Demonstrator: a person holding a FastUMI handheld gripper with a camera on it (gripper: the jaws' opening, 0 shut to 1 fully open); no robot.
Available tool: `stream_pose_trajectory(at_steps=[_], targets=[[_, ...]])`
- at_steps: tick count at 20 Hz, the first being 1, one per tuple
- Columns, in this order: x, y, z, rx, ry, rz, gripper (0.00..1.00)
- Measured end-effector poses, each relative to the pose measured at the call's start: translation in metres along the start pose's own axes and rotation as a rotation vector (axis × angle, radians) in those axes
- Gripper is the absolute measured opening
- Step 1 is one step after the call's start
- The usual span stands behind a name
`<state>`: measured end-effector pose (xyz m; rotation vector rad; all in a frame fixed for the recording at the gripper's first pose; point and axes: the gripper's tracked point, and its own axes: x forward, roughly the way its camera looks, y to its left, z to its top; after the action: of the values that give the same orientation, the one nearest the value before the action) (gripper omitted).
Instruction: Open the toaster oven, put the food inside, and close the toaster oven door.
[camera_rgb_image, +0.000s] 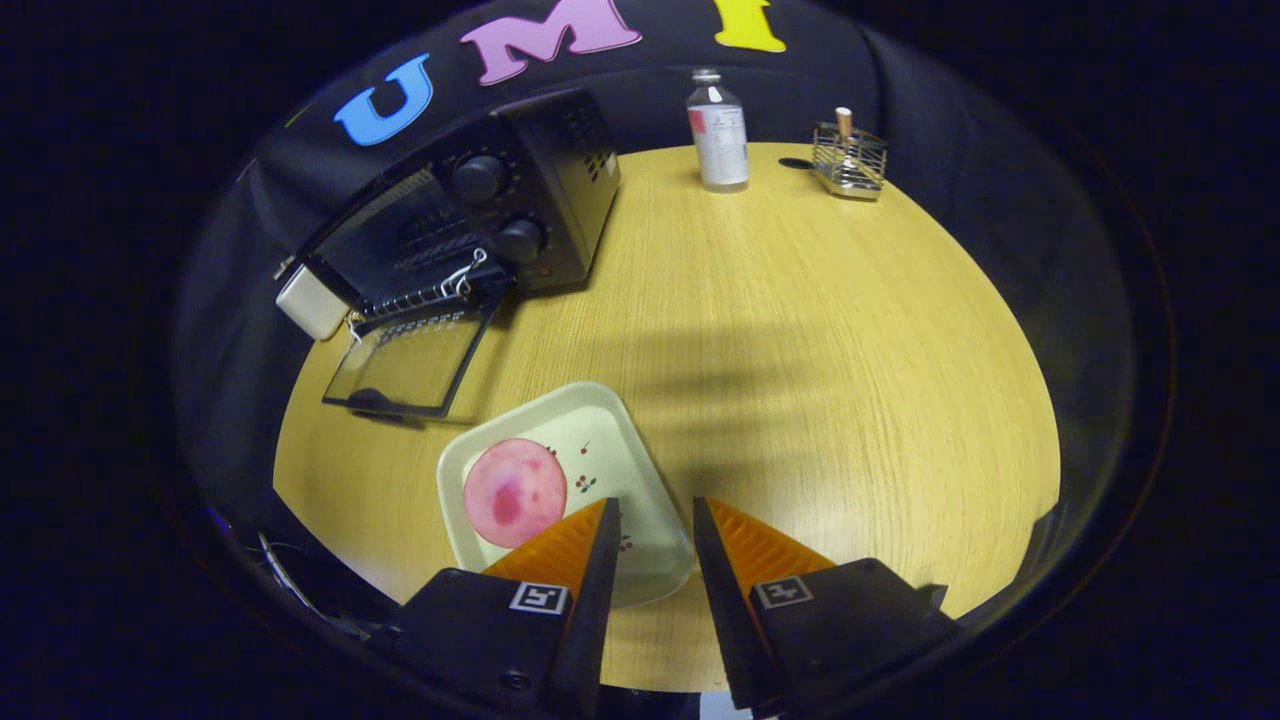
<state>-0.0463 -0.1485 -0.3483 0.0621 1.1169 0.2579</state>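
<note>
Hovering with its fingers parted and empty, the gripper (655, 510) is sitting over the corner of the plate (600, 415) carrying the pink food slice (514, 492), while the toaster oven (470, 215) beyond is standing with its door (410, 360) already down, leaving loading and closing.

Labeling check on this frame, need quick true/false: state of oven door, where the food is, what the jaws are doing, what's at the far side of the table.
1. The toaster oven door is shut. False: it lies folded down, open.
2. The pink food slice sits on the tray. True.
3. The gripper grips the slice. False: jaws open, empty, above the tray's edge.
4. A bottle stands at the table's far side. True.
</note>
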Motion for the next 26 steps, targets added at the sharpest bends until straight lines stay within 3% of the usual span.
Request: stream_pose_trajectory(at_steps=[3,4,7,8,10,12,15,17,26], targets=[[0.008,-0.009,-0.008,-0.077,0.056,-0.036,0.52],[0.007,-0.008,-0.005,-0.067,0.051,-0.038,0.41],[0.008,-0.011,-0.008,-0.012,0.079,-0.043,0.26],[0.006,-0.009,-0.008,-0.010,0.089,-0.036,0.12],[0.006,-0.009,-0.008,0.029,0.078,-0.027,0.07],[0.004,-0.007,-0.010,0.185,0.063,0.014,0.06],[0.002,0.008,-0.016,0.584,0.064,0.145,0.06],[-0.007,0.005,-0.014,0.731,0.019,0.172,0.06],[-0.052,0.013,0.023,0.873,-0.108,0.268,0.06]])
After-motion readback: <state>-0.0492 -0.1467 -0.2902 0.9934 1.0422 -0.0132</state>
